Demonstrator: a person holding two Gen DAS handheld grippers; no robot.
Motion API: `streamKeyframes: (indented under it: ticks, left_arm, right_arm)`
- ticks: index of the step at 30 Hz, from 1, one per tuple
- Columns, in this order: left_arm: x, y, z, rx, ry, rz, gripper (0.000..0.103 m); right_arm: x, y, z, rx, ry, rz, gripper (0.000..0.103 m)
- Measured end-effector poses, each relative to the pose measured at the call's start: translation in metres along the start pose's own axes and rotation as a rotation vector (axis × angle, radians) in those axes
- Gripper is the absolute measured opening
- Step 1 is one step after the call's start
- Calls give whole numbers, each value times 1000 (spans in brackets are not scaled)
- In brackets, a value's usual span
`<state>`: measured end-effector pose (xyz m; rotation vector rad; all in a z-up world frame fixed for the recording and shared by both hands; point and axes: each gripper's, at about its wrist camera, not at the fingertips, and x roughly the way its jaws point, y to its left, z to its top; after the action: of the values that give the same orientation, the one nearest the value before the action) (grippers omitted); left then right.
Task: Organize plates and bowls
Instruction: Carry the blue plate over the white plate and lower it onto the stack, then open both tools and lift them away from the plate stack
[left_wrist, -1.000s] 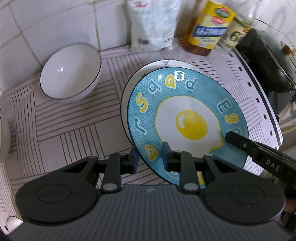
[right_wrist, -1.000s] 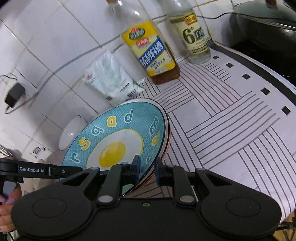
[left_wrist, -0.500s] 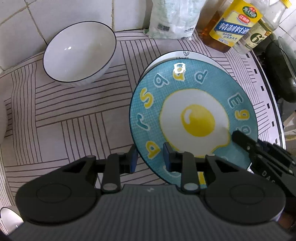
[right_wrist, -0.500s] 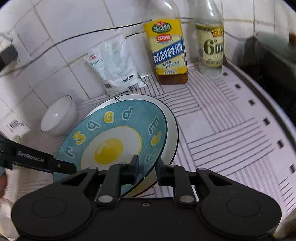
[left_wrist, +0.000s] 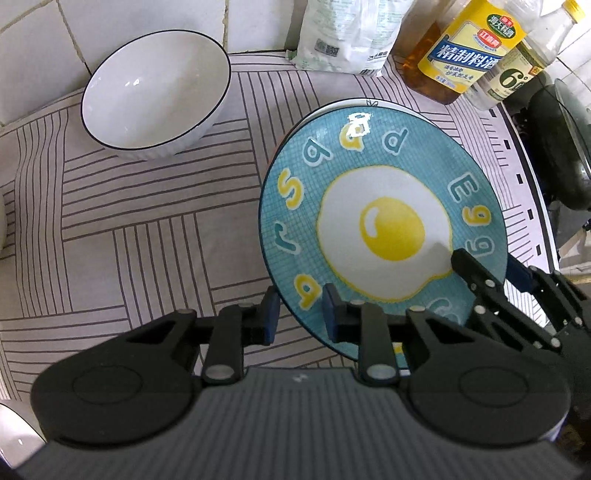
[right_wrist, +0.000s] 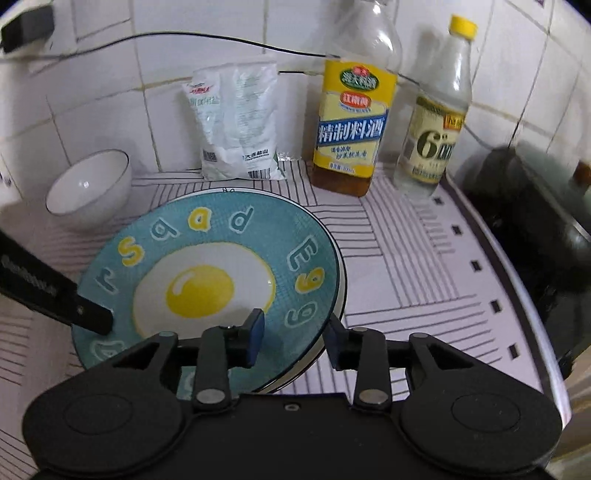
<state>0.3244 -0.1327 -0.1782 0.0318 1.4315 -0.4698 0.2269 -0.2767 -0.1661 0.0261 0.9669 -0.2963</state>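
Plate: blue plate (left_wrist: 384, 229) with a fried-egg picture and letters round its rim, lying on a white plate (right_wrist: 334, 236) of which only the rim shows past it; the pair sit toward the middle of the counter, nearer the back wall than the front edge.
Left gripper (left_wrist: 297, 312): narrow and closing, its two blue pads astride the near-left rim of the blue plate, one pad above the face and one outside the edge; whether both pads press I cannot tell for sure, though the rim fills the gap.
Right gripper (right_wrist: 293, 334): jaws opening, standing apart at the plate's near-right rim; the left pad hangs over the blue face, the right pad is clear outside both rims, and neither pad is pressing.
Bowl (left_wrist: 155, 96): white with a thin dark rim, upright, at the back-left of the counter just before the tiled wall, well apart from the plates.
Counter cover (left_wrist: 147, 229): white cloth with dark striped blocks.
Back wall row: white bag (right_wrist: 236, 122), yellow-labelled bottle of amber liquid (right_wrist: 351, 122), clear bottle with a yellow cap (right_wrist: 436, 122), side by side.
Right edge: dark pan with a glass lid (left_wrist: 565, 147).
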Motion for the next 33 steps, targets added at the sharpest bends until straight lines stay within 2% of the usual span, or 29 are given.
streamKeyframes:
  ticks: [4, 8, 16, 20, 21, 25, 28, 33]
  left_arm:
    - [3, -1, 0, -10, 0, -9, 20]
    - [0, -5, -3, -8, 6, -12, 19]
    - [-28, -10, -17, 36, -23, -9, 20]
    - [-52, -17, -26, 98, -54, 23, 27]
    - [-58, -18, -28, 111, -59, 27, 32]
    - [-85, -21, -40, 145, -95, 45, 40]
    - [-101, -21, -52, 157, -97, 47, 41]
    - [-126, -12, -75, 154, -105, 50, 45]
  right_arm:
    - [4, 11, -6, -125, -4, -88, 40]
    - [1, 11, -11, -144, -32, -86, 40]
    - [-25, -10, -11, 36, -37, 26, 39]
    - [-41, -22, -11, 117, -39, 92, 41]
    - [-44, -25, -10, 128, -40, 104, 43]
    - [-61, -30, -7, 157, -52, 133, 48]
    - [-76, -31, -5, 160, -69, 149, 50]
    - [-103, -29, -4, 148, -99, 181, 58]
